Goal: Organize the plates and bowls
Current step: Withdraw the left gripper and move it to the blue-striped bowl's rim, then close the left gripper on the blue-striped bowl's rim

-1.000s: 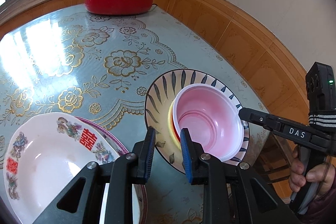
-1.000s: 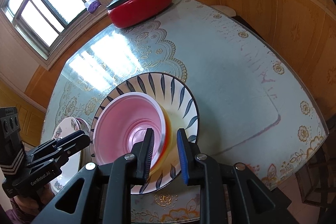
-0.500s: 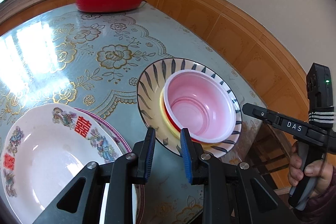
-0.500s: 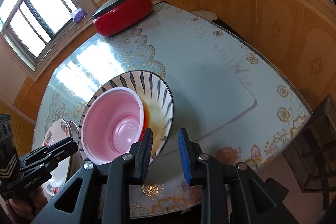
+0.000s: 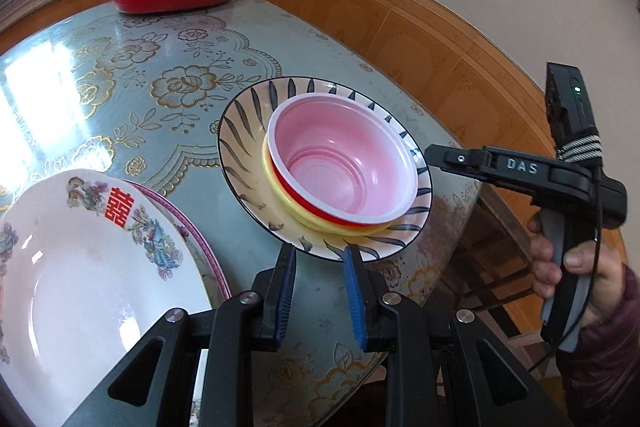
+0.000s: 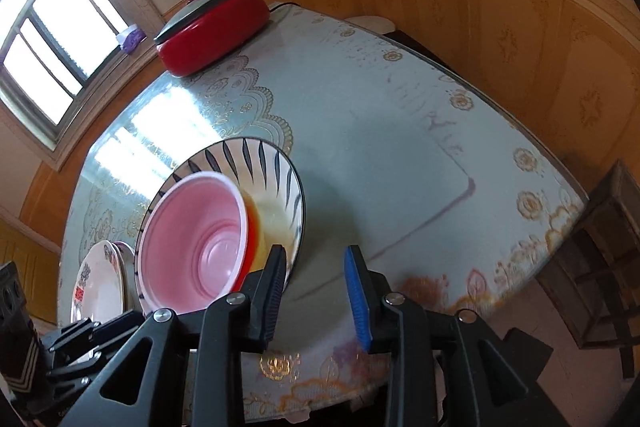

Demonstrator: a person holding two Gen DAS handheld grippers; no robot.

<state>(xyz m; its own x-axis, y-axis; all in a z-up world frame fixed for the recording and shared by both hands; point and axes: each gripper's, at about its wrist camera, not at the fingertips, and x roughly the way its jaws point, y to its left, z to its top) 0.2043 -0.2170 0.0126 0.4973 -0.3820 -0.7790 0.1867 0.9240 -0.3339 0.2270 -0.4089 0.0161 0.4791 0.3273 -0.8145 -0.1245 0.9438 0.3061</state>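
Left wrist view: the left gripper [image 5: 320, 291] sits at the bottom centre, its jaws a narrow gap apart with nothing between them; its tips hang just short of the near rim of the striped plate [image 5: 244, 151]. A second ago that same rim looked tucked between the tips, so the gripper has backed off toward the table edge. At centre frame the pink bowl [image 5: 340, 163] sits nested in a red and a yellow bowl on the plate (a finished little stack, by the look of it). The flowered plate [image 5: 80, 267] fills the lower left, lying on another with a purple rim. At right, the right gripper [image 5: 436, 157] reaches in, held by a hand [image 5: 568, 267], its tip beside the plate's far rim but apart from it.

Right wrist view: the right gripper [image 6: 316, 283] is at the bottom centre with its jaws opening and only bare table [image 6: 400, 147] between them. A second ago its fingers straddled the pink bowl [image 6: 192, 239]; now bowl and striped plate [image 6: 280, 179] lie to the left of the left finger, possibly touching it, though the distortion makes that hard to judge.

My reading: the bowl has been let go and the nesting step is done. The two stacks sit apart; gathering them may be what remains.
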